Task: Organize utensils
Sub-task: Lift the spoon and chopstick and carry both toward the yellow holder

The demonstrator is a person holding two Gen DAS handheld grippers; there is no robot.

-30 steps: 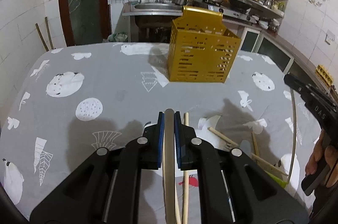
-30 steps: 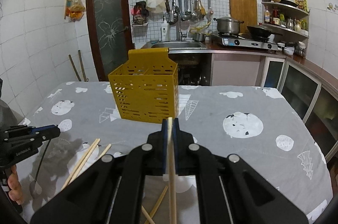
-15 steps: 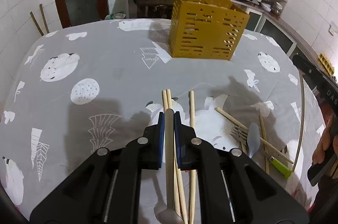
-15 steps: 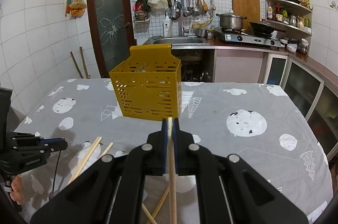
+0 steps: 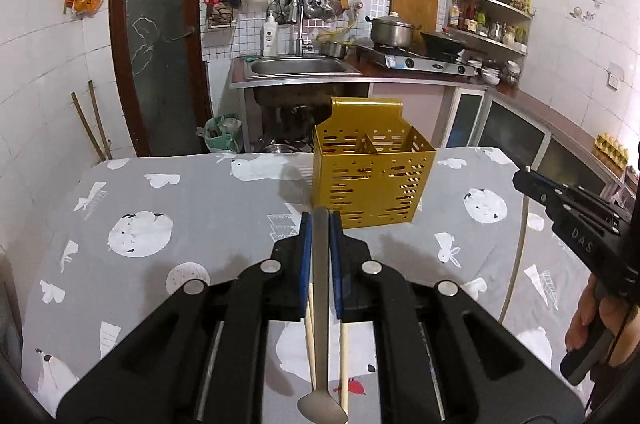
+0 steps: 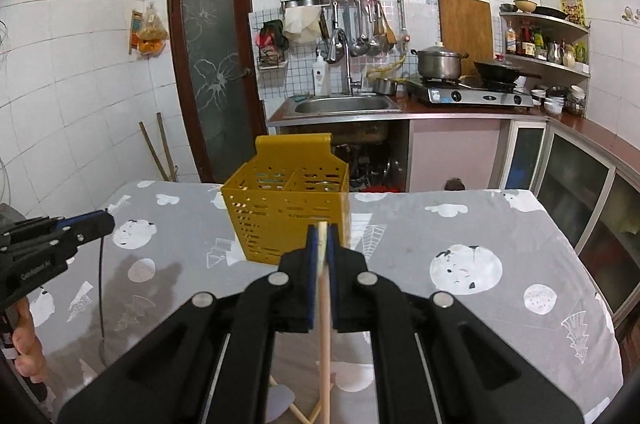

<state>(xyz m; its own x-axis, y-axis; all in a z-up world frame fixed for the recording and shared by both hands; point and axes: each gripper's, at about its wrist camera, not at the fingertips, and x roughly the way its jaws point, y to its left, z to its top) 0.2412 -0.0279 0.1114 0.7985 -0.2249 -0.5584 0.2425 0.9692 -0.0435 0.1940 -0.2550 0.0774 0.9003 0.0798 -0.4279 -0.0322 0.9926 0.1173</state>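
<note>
Our left fingers point(image 5: 320, 224) pinch a metal spoon point(image 5: 321, 336), handle forward, bowl hanging back beneath us. Our right fingers point(image 6: 320, 236) pinch a wooden chopstick point(image 6: 325, 336) the same way. The yellow holder point(image 5: 370, 180) stands upright on the desk point(image 5: 200, 216), straight ahead of both hands, compartments open upward, seemingly nearer the right.

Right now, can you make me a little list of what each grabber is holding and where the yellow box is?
left gripper: jaws shut on a metal spoon, bowl end hanging down toward the camera
right gripper: jaws shut on a wooden chopstick
yellow caddy: upright on the grey tablecloth, ahead of both grippers, two compartments showing
on the table below: more chopsticks
</note>
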